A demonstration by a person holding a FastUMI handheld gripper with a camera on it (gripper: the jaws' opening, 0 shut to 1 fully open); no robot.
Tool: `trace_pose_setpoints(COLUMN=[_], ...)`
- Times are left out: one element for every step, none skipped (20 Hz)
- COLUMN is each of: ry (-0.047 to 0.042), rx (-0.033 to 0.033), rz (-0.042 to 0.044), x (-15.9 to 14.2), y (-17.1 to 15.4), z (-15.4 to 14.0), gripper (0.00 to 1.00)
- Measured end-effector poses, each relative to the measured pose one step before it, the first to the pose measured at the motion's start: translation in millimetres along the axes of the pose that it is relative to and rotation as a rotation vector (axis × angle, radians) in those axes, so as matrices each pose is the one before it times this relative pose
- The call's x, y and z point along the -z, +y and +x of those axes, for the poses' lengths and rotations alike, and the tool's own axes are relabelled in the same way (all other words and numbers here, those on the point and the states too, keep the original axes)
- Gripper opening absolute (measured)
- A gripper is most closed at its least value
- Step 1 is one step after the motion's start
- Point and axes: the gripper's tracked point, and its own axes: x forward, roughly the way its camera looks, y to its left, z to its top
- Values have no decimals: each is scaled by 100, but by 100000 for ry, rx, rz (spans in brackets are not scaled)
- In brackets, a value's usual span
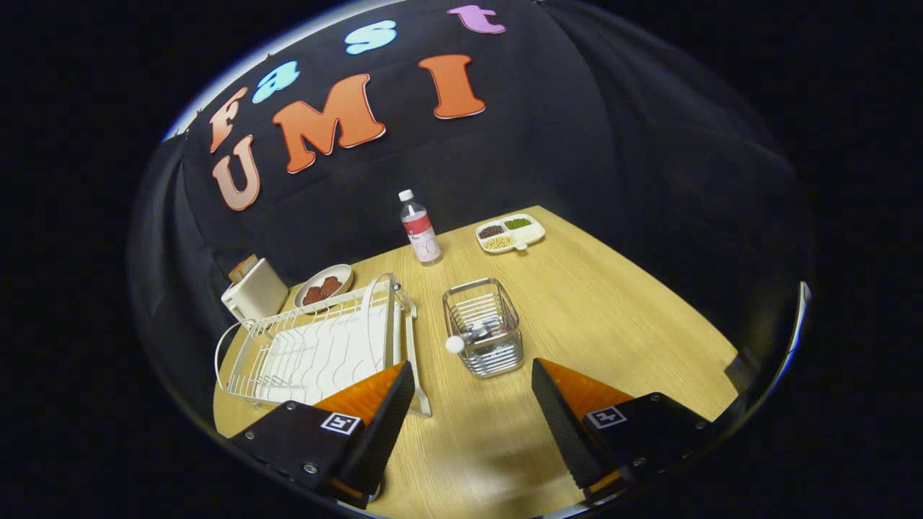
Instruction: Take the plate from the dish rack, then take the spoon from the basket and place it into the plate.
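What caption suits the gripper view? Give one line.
Open claw over the wooden table, spoon in the wire basket just ahead, dish rack beside it.

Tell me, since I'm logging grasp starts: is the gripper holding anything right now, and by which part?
Nothing is held. The gripper is open over bare table, its fingers apart, short of the wire basket with the spoon.

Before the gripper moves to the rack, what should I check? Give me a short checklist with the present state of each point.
1. Fingers apart: ok, the gripper is open with nothing between its fingers.
2. Plate in the rack: ok, the plate stands upright at its far end.
3. Way to the rack free: ok, it lies just ahead of the left finger.
4. Spoon in the basket: ok, its handle sticks out.
5. Bare table for the plate: ok, beside the basket.
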Motion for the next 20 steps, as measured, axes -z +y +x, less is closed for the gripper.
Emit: trace_pose_setpoints(ry=[-635, 588, 1576, 976, -1890, -1814, -1162, 96, 1283, -2519, -379, -366, -834, -947, -2682, -692, -1046, -1314, -1167, -1662], rx=[-110, -506, -963, -833, -334, 403, 496, -469, 98, 728, -419, 386, 1723, 739, -184, 356, -69, -203, 81, 24], rz=[-3957, -3538, -2149, -927, -407, -811, -967, -700, -520, -710, -1274, -431, -48, 254, 816, 111, 133, 487, 263, -30], x=[-320, 46, 419, 12, -571, -264, -261, 53, 293, -582, -10, -42, -261, -397, -897, -424, -527, -576, -554, -559], y=[-57, 70, 252, 229, 161, -157, -153, 65, -41, -114, 14, -170, -414, -340, -28, -131, -74, 34, 75, 60], z=[696, 725, 510, 464, 467, 525, 407, 97, 169, 283, 41, -60, -301, -387, -590, -600, -595, -754, -838, -755], gripper=[97, 94, 92, 85, 80, 68, 61, 48, 34, 14, 11, 6, 6, 5, 5, 5, 5, 5, 5, 5])
